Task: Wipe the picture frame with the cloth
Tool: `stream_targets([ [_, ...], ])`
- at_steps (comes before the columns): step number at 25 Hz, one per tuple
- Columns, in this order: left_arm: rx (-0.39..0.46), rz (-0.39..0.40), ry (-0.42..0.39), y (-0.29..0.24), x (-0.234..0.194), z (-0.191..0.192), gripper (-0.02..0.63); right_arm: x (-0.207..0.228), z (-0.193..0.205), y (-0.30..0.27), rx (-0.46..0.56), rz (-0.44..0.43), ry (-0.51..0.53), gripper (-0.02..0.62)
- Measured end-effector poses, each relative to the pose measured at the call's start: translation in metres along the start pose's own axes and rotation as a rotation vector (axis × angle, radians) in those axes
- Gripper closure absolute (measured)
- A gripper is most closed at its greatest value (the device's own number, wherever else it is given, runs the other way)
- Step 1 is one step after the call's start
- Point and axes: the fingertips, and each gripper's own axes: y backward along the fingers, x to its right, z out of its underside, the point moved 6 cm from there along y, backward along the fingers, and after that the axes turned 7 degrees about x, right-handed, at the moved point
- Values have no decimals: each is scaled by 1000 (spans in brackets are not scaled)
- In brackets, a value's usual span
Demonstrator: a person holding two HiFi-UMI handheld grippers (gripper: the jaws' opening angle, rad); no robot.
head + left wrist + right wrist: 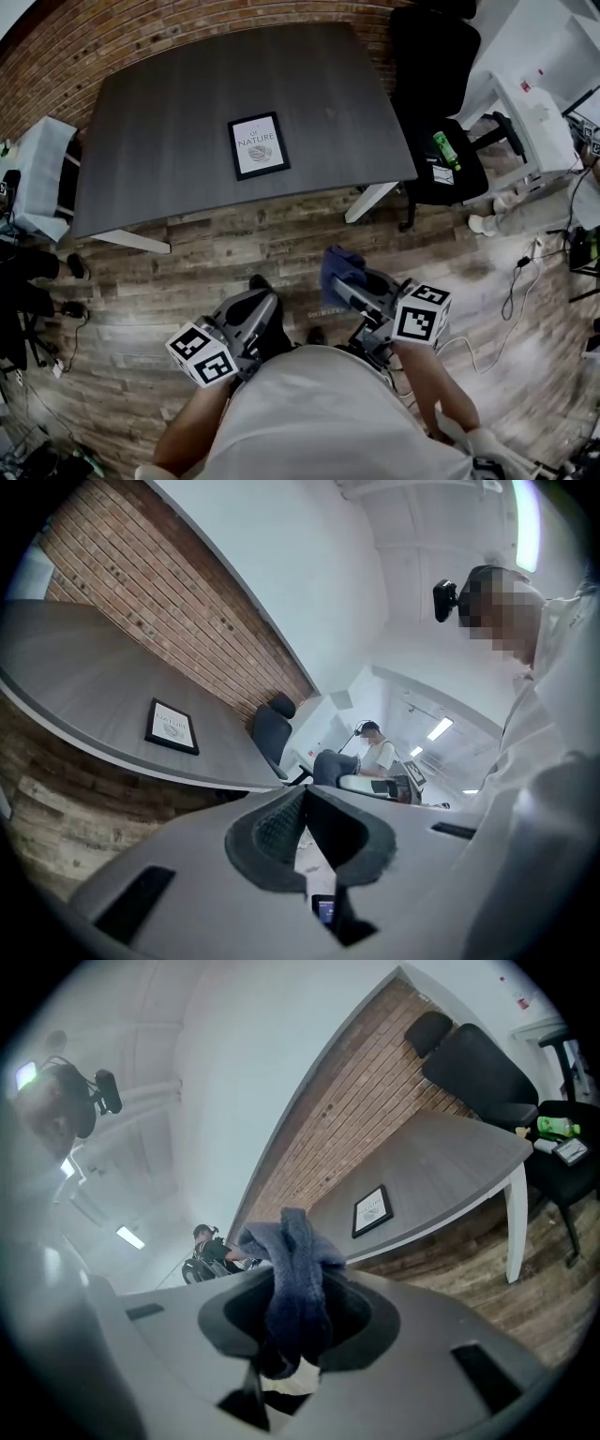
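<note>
A black-edged rectangular picture frame (259,145) holding a white print with the word "NATURE" lies flat on a dark grey woodgrain counter (169,112), a little nearer the counter's front edge than its back, with nothing else on the surface around it. A crumpled dark blue cloth (339,267) is well apart from the frame, out over the wood-plank floor (234,244), pinched in the fingers of the right gripper (342,281). In the right gripper view the cloth (295,1279) bunches up above the dark pads and hangs down between them, and the frame (372,1210) shows beyond on the counter. The left gripper (262,298) is held level with it on the person's other side; its fingers are pressed together with nothing between them, as the left gripper view shows (305,822), and the frame (172,727) appears far off to its left. Behind the counter runs a red brick wall (187,28). At the counter's right end stands a black office chair (436,75) with a green bottle (444,150) on its seat. A seated person (375,757) is visible in the background.
</note>
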Motion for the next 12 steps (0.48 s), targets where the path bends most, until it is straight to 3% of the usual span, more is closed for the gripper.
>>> stream_targets([
  [12,-61,46,2,-25,-109,-84,598,8,-60,-119,17,122,48,480],
])
